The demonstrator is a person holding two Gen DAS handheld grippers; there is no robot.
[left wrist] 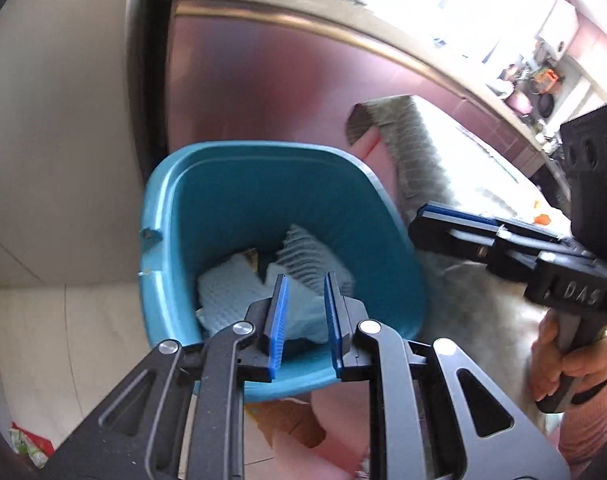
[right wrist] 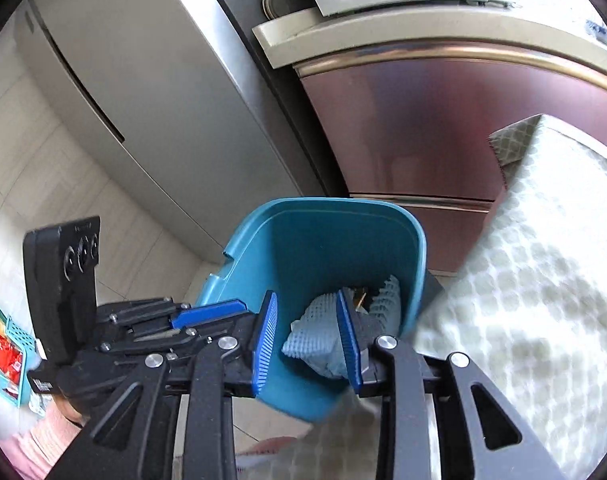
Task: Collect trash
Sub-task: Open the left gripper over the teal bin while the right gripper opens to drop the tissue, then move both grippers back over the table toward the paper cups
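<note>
A teal trash bin (left wrist: 175, 208) stands on the floor beside the table; it also shows in the right wrist view (right wrist: 327, 240). Inside lie pale blue foam wraps (left wrist: 227, 292) and crumpled paper (right wrist: 311, 340). My left gripper (left wrist: 305, 320) hovers over the bin's near rim, jaws open and empty. My right gripper (right wrist: 307, 340) is over the bin too, jaws open and empty. In the left wrist view the right gripper (left wrist: 427, 222) comes in from the right, over the bin's right rim. The left gripper's fingers (right wrist: 207, 314) show at the left of the right wrist view.
A table with a patterned cloth (right wrist: 543, 280) is to the right of the bin. A maroon cabinet (right wrist: 423, 128) and a steel fridge (right wrist: 143, 92) stand behind. A teal basket with red packets (right wrist: 7, 352) sits on the floor at left.
</note>
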